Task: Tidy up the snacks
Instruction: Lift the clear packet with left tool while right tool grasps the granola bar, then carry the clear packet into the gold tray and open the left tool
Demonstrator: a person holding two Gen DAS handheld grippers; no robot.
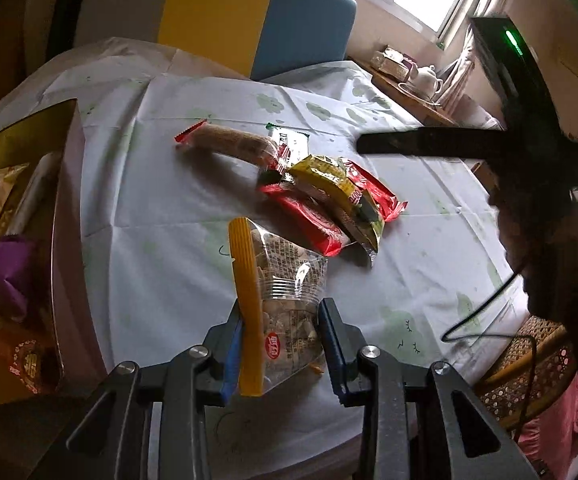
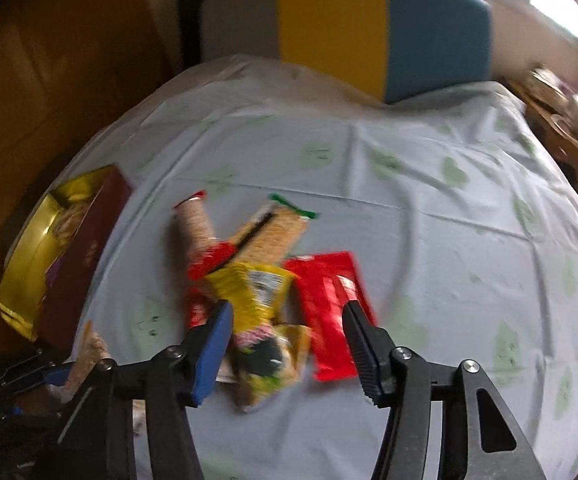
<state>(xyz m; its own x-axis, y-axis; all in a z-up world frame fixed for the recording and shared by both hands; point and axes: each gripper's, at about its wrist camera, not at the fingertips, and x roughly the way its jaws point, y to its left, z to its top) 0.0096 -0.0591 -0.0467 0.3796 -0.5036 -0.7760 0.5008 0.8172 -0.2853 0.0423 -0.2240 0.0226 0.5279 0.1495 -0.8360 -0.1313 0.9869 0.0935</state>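
A: Progress? Gift box (image 1: 13,216) at table (image 1: 177,208) left edge has a few snacks; pile (image 1: 329,200) of maybe 5 packs left mid-table.
B: Left tool (image 1: 285,344) clamped on clear nut pack (image 1: 285,300). Right tool (image 2: 289,336) apart over yellow pack (image 2: 257,300); box contents visible in left view only.

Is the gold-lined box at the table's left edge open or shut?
Open: the box has no lid on, and its gold interior and snacks inside show.
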